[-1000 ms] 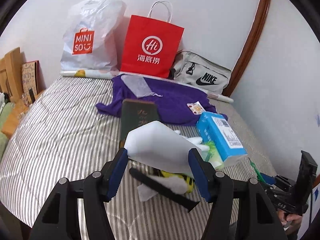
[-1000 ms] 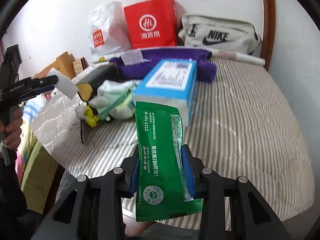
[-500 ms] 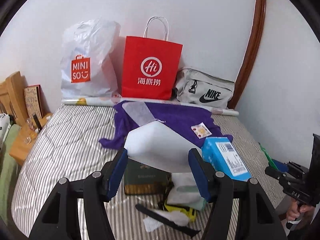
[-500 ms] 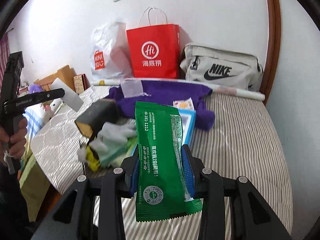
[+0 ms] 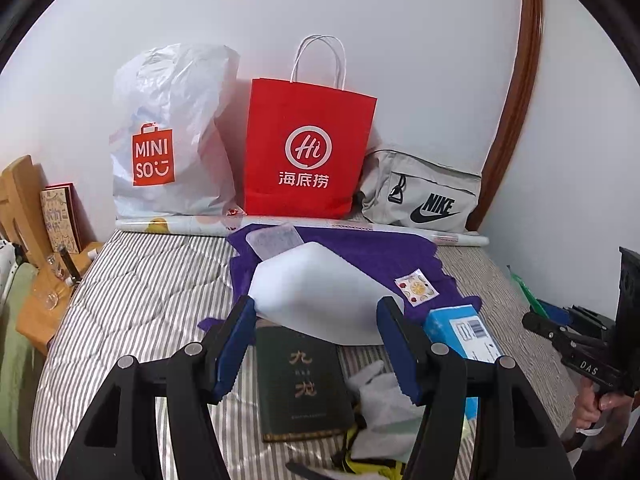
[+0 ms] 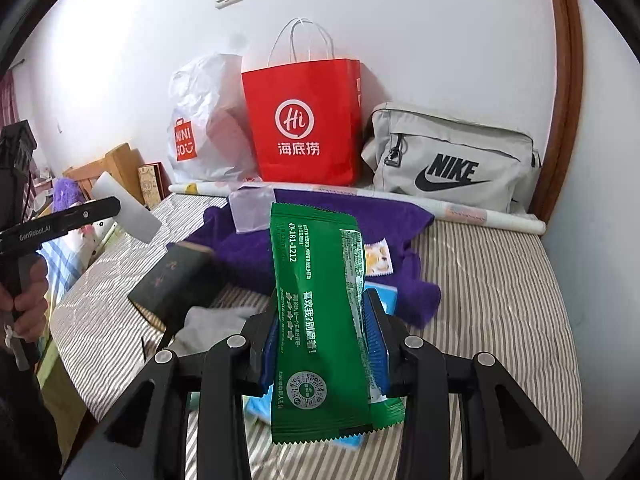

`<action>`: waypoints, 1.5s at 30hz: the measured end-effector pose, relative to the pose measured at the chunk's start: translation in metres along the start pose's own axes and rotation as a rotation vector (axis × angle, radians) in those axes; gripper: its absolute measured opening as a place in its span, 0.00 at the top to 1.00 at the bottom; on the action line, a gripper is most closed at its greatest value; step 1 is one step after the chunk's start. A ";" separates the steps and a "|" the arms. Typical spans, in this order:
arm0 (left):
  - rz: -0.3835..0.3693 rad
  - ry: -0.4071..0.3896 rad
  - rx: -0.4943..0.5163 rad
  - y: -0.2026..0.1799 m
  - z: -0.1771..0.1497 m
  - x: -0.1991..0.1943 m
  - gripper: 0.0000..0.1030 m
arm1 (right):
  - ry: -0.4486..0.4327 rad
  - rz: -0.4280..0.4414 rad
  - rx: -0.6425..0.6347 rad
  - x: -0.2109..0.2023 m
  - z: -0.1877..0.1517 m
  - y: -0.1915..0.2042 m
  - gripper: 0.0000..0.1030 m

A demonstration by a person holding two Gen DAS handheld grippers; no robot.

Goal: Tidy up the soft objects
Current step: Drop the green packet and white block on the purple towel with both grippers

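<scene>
- Left gripper point(image 5: 318, 344): jaws clamped on a white foam piece point(image 5: 316, 296), held in the air above the bed point(image 5: 140, 304). The foam bulges between the pads; likely soft enough to squeeze out or tear if the hand swings fast.
- Right gripper point(image 6: 322, 344): jaws closed on a green packet point(image 6: 316, 316), upright, most of its length standing above the pads. Slick wrapper; risk that it slides down or pivots in the grip.
- Both held things sit right before their cameras. The foam hides part of the purple cloth point(image 5: 360, 252); the packet hides the blue box point(image 6: 384, 296) behind it. A blind approach to a drop spot could knock other things.
- Loose clutter on the bed under the hands: dark book point(image 5: 300, 384), white glove point(image 5: 380, 392). A low pass may drag them.
- Likely targets stand against the wall: red bag point(image 5: 308, 152), white bag point(image 5: 172, 132), grey pouch point(image 5: 424, 192). The red bag is light paper, upright; a nudge at its rim may tip it.
- Which bag is meant: cannot tell.
</scene>
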State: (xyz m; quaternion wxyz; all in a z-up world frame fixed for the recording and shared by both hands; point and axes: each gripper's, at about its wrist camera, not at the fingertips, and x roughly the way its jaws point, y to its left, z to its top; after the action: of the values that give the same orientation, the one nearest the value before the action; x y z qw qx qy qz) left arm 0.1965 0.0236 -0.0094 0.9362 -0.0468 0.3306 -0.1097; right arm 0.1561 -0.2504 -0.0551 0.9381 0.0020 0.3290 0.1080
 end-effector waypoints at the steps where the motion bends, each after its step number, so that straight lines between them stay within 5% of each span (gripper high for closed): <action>1: 0.001 0.003 0.000 0.001 0.002 0.003 0.41 | 0.001 -0.002 0.002 0.004 0.004 -0.001 0.64; 24: -0.003 0.201 -0.023 0.026 0.031 0.111 0.41 | 0.096 -0.057 -0.008 0.112 0.053 -0.027 0.64; 38: -0.008 0.399 0.032 0.022 0.024 0.188 0.41 | 0.205 -0.056 -0.043 0.171 0.064 -0.035 0.64; 45: -0.020 0.395 0.056 0.021 0.031 0.197 0.39 | 0.259 -0.068 -0.046 0.190 0.061 -0.037 0.64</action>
State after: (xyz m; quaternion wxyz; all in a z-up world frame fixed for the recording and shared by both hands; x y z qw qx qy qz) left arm 0.3693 -0.0019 -0.1086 0.8530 -0.0017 0.5042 -0.1352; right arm 0.3455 -0.2434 -0.1271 0.8907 -0.0448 0.4446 0.0833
